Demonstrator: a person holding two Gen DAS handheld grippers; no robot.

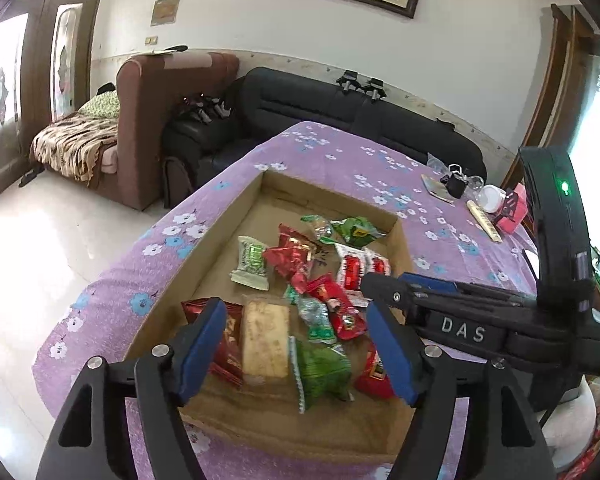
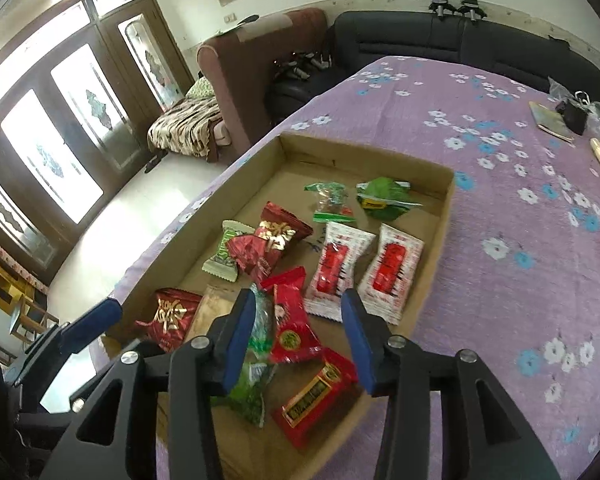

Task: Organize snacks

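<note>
A shallow cardboard box [image 1: 220, 224] [image 2: 444, 216] lies on the purple flowered tablecloth and holds several wrapped snacks. There are red packets [image 1: 288, 258] [image 2: 276, 240], green packets [image 1: 320, 372] [image 2: 384, 198], two white-and-red sachets [image 2: 336, 268] and a tan biscuit pack [image 1: 266, 342]. My left gripper [image 1: 296, 350] is open and empty, above the near end of the box over the tan and green packs. My right gripper [image 2: 298, 330] is open and empty, above a red packet [image 2: 292, 328]; it also shows in the left wrist view [image 1: 384, 280].
Small clutter [image 1: 476, 196] [image 2: 572, 116] sits at the far right of the table: a black pouch, a white jar, a pink box, a wooden stick. A black sofa [image 1: 340, 104] and a brown armchair [image 1: 156, 120] stand beyond the table. Tiled floor lies left.
</note>
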